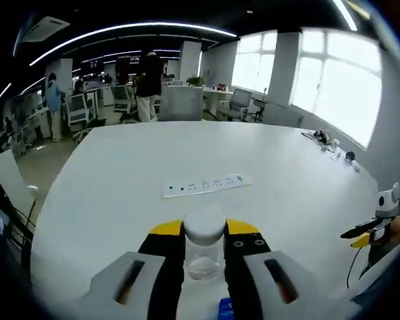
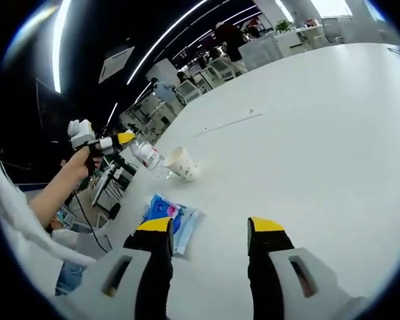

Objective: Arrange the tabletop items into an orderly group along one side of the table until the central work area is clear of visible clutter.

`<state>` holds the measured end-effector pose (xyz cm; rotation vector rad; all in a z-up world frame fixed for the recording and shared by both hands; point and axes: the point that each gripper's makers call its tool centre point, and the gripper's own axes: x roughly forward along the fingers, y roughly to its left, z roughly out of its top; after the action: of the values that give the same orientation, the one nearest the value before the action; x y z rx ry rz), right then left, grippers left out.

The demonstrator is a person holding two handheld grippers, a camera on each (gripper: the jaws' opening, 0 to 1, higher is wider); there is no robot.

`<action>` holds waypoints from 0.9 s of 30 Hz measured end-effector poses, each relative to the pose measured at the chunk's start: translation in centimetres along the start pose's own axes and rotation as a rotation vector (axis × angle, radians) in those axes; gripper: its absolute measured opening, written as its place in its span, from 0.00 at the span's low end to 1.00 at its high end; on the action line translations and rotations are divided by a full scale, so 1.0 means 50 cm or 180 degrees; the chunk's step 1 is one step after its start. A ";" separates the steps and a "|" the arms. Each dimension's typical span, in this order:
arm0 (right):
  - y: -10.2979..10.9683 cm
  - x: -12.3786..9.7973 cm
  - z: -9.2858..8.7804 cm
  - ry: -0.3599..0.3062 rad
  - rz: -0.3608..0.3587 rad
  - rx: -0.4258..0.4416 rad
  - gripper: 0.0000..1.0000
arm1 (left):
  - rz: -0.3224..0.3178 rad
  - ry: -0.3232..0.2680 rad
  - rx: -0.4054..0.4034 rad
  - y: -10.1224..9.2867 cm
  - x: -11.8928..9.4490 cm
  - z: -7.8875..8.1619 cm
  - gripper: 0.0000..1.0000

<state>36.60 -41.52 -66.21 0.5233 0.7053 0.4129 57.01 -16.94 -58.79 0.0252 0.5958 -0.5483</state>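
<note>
A small clear bottle (image 1: pixel 203 257) with a white cap stands upright between my left gripper's (image 1: pixel 205 230) yellow-tipped jaws, which are shut on it. In the right gripper view the same bottle (image 2: pixel 147 155) hangs tilted in the left gripper (image 2: pixel 123 140), held by a person's hand above the table's left edge. Beside it a paper cup (image 2: pixel 183 164) lies on its side. A blue packet (image 2: pixel 168 217) lies flat just ahead of my right gripper (image 2: pixel 210 230), which is open with nothing between its jaws. The right gripper (image 1: pixel 361 234) also shows at the table's right edge.
A white power strip (image 1: pixel 207 185) lies across the middle of the white table (image 1: pixel 120 200), and also shows far off as a thin line (image 2: pixel 227 124). Small gadgets and cables (image 1: pixel 333 143) sit at the far right edge. Office chairs, desks and standing people (image 1: pixel 147 87) are beyond.
</note>
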 end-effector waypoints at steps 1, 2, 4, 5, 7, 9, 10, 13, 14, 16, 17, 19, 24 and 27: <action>0.000 0.001 -0.001 0.0003 -0.0001 0.0002 0.43 | -0.0004 0.0019 -0.0008 0.002 0.004 -0.004 0.19; -0.002 0.001 -0.002 0.0013 -0.0001 0.0003 0.43 | -0.0003 0.0024 -0.0003 0.001 0.007 -0.008 0.19; -0.001 0.002 -0.002 0.0020 0.0000 -0.0002 0.43 | 0.0010 0.0044 -0.0018 0.004 0.011 -0.012 0.19; -0.001 0.002 -0.002 0.0021 0.0000 -0.0004 0.43 | 0.0018 0.0052 -0.0023 0.006 0.013 -0.013 0.19; -0.001 0.003 -0.002 0.0021 -0.0001 -0.0003 0.43 | 0.0039 0.0060 -0.0036 0.006 0.017 -0.016 0.19; -0.004 0.003 -0.003 0.0029 -0.0006 0.0004 0.43 | 0.0078 0.0080 -0.0068 0.010 0.021 -0.020 0.19; -0.004 0.004 -0.004 0.0036 -0.0008 0.0006 0.43 | 0.0102 0.0078 -0.0106 0.011 0.022 -0.021 0.19; -0.006 0.005 -0.005 0.0041 -0.0009 0.0005 0.43 | 0.0179 0.0080 -0.0156 0.017 0.024 -0.025 0.19; -0.006 0.006 -0.006 0.0040 -0.0008 0.0009 0.43 | 0.0208 0.0079 -0.0169 0.018 0.025 -0.026 0.19; -0.005 0.007 -0.006 0.0043 -0.0002 0.0011 0.42 | 0.0238 0.0080 -0.0136 0.016 0.028 -0.026 0.19; -0.005 0.008 -0.007 0.0049 0.0002 0.0009 0.42 | 0.0246 0.0092 -0.0116 0.014 0.030 -0.027 0.19; -0.006 0.010 -0.008 0.0056 0.0007 0.0007 0.42 | 0.0258 0.0093 -0.0116 0.014 0.032 -0.028 0.20; -0.005 0.013 -0.009 0.0056 0.0022 0.0026 0.42 | 0.0275 0.0039 -0.0144 0.017 0.038 -0.023 0.20; -0.007 0.015 -0.014 0.0077 0.0025 0.0029 0.42 | 0.0271 0.0036 -0.0119 0.014 0.037 -0.024 0.20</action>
<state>36.68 -41.19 -67.24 0.5306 0.7289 0.4242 57.99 -17.05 -60.87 0.0182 0.6131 -0.4547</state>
